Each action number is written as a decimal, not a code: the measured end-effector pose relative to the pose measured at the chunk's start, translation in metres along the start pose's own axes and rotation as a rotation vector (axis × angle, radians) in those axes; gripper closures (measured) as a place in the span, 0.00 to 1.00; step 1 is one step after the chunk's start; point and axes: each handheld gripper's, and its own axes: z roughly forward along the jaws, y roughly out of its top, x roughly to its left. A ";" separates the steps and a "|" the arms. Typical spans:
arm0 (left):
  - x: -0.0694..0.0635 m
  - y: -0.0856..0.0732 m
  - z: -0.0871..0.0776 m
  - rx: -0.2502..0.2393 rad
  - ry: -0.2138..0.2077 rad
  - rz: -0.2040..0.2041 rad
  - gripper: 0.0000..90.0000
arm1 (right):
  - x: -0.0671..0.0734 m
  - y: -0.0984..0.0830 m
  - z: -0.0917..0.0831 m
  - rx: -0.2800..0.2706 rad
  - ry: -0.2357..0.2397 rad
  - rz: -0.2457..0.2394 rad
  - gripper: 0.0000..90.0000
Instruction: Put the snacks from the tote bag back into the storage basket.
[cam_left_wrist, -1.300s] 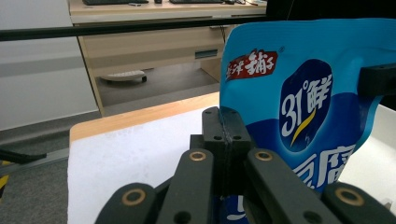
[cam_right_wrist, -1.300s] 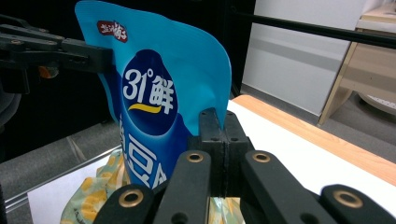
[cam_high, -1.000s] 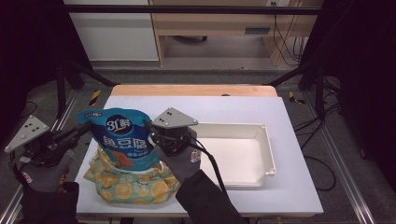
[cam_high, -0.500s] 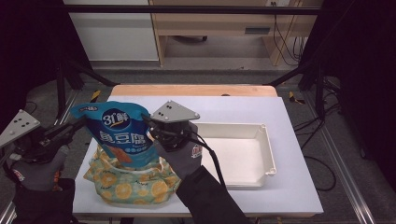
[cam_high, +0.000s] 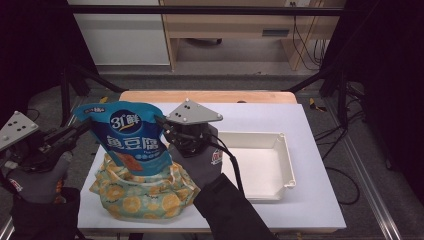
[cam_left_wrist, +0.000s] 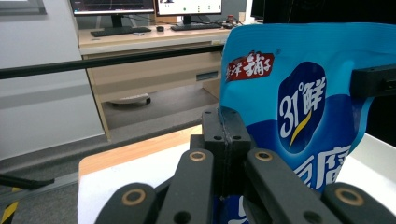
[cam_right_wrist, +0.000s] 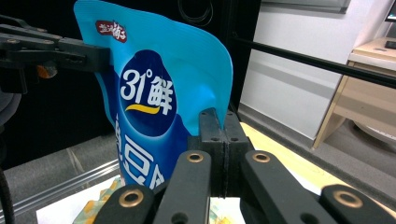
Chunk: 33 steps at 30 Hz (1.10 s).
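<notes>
We are lifting the blue snack pouch (cam_high: 131, 137) out of the orange-print cloth bag (cam_high: 142, 192) on the counter (cam_high: 260, 112), left claw (cam_high: 85, 127) and right claw (cam_high: 161, 122) each clamping an edge; next we are judging it needs carrying clear to the white tray (cam_high: 280, 170).

The blue pouch (cam_high: 131, 137) hides its own lower end inside the orange-print cloth bag (cam_high: 142, 192), and it covers the tips of the left tongs (cam_high: 82, 127) in the high view. In the left gripper view the pouch runs off the right and bottom edges. The right forearm's sleeve (cam_high: 227, 212) covers part of the tabletop (cam_high: 310, 200) and the white tray's (cam_high: 280, 165) near corner.
</notes>
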 end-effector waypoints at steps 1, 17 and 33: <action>-0.001 0.001 0.000 -0.001 -0.001 0.002 1.00 | -0.001 0.001 -0.001 -0.001 -0.002 0.001 1.00; -0.019 0.009 0.012 -0.008 -0.034 0.015 1.00 | -0.013 0.002 -0.023 -0.010 -0.031 -0.005 1.00; -0.047 0.012 0.034 -0.008 -0.088 0.033 1.00 | -0.034 -0.007 -0.054 -0.013 -0.070 0.007 1.00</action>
